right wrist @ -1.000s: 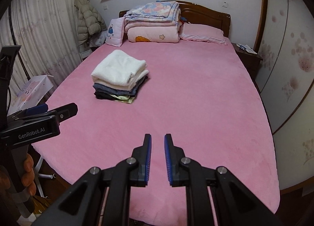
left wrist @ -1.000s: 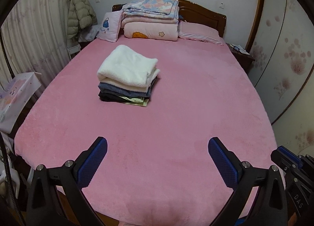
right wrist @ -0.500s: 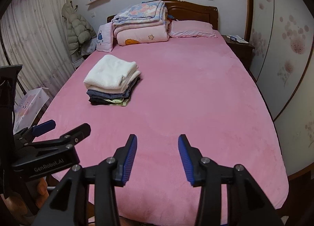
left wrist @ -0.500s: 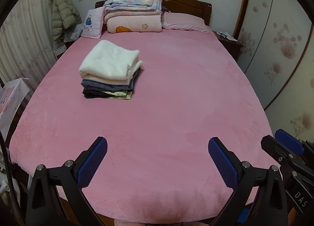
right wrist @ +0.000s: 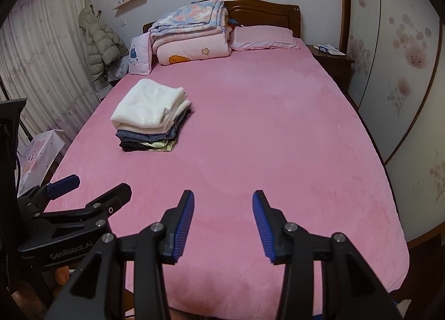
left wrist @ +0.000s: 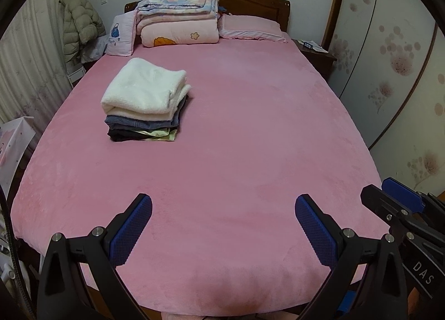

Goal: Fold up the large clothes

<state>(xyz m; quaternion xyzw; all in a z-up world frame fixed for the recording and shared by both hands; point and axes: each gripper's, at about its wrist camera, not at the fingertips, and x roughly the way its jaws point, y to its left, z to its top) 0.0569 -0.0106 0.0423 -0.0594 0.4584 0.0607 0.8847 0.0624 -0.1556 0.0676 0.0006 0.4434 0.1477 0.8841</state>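
A stack of folded clothes (left wrist: 144, 103) lies on the left half of the pink bed (left wrist: 250, 139), white fleece on top, denim, black and pale green pieces below. In the right wrist view the same stack (right wrist: 151, 114) sits far ahead and to the left. My left gripper (left wrist: 224, 208) hovers over the foot of the bed, jaws wide open and empty. My right gripper (right wrist: 223, 203) hovers beside it, open about halfway with nothing between its fingers. Each gripper shows at the edge of the other's view. No unfolded garment is in view.
Folded quilts (left wrist: 178, 22), a small cushion (left wrist: 122, 32) and a pink pillow (left wrist: 250, 26) lie at the headboard. A nightstand (left wrist: 314, 53) stands at the far right, with a wardrobe wall on the right. A padded jacket (left wrist: 78, 22), curtains and a paper bag (left wrist: 14, 142) line the left side.
My right gripper's jaws have gone from nearly shut to about half open. My left gripper has drifted a little, so the stack sits further left in its view.
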